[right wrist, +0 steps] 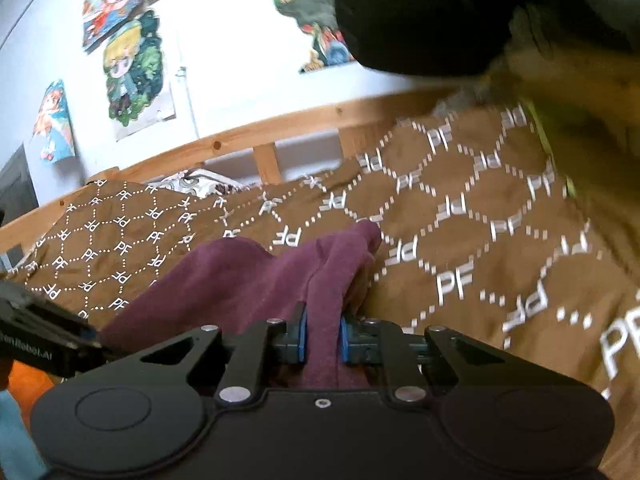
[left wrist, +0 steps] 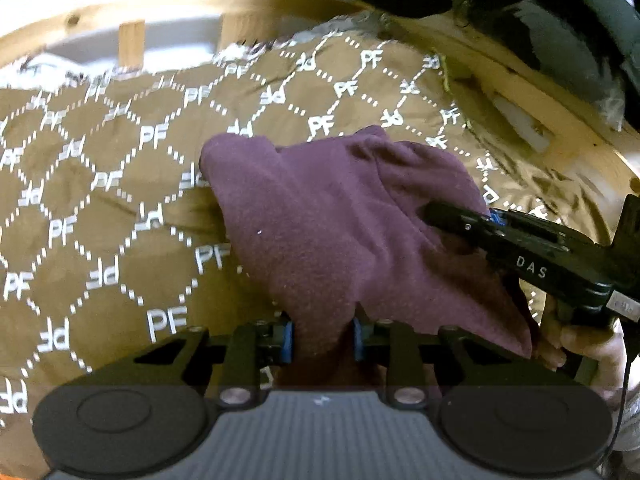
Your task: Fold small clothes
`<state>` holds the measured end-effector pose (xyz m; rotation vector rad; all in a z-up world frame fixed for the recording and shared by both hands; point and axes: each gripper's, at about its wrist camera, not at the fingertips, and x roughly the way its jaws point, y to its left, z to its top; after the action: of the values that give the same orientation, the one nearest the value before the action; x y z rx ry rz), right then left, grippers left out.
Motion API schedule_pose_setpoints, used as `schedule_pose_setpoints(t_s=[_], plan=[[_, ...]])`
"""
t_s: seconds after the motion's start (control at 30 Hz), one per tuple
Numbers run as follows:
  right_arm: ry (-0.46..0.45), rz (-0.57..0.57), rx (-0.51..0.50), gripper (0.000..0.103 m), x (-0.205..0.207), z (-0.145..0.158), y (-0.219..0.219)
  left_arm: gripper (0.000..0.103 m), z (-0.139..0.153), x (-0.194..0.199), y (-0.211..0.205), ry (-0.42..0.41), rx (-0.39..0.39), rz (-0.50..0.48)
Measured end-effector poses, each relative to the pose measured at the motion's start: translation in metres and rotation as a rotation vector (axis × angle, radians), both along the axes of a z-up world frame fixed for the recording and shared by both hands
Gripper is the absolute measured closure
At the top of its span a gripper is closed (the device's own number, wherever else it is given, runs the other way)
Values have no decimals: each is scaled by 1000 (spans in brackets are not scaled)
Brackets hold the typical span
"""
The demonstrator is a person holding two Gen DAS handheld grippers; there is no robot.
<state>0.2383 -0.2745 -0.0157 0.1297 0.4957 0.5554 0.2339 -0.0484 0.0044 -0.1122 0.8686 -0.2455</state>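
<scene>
Maroon knit fabric, a small garment (left wrist: 340, 216) of a cut I could not make out, hung bunched at the centre of both frames above a brown bedspread (left wrist: 100, 208) printed with white "PF" lettering, and both tools had hold of it. The left gripper (left wrist: 323, 340) had its blue pads drawn in narrow on a gathered fold at the lower middle of its view; the right gripper (right wrist: 323, 340) likewise pinched a ridge of cloth between its pads. I judged the step to be an early lift and spread, with the garment crumpled and no fold yet laid. The next move would call for drawing the two grips apart to stretch an edge taut, then lowering the cloth flat onto the spread. Only the left wrist view showed the right tool side-on at right of frame, gripped by a bare hand (left wrist: 568, 340). Only the right wrist view showed cartoon posters (right wrist: 132, 68) on the wall at upper left and the wooden bed rail (right wrist: 264, 136) beneath them.
</scene>
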Motion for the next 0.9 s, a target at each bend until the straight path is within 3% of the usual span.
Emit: schedule_pose_setpoints(t_s=[0.23, 0.4, 0.67, 0.9], plan=[[-54, -57, 69, 88, -11, 25, 0, 75, 25, -14, -1, -147, 48, -27], [-122, -28, 69, 88, -12, 46, 25, 75, 37, -22, 18, -215, 100, -8], [-112, 57, 102, 88, 12, 48, 97, 74, 42, -13, 81, -179, 118, 101], [-77, 89, 93, 88, 28, 33, 143, 73, 22, -8, 120, -154, 103, 168]])
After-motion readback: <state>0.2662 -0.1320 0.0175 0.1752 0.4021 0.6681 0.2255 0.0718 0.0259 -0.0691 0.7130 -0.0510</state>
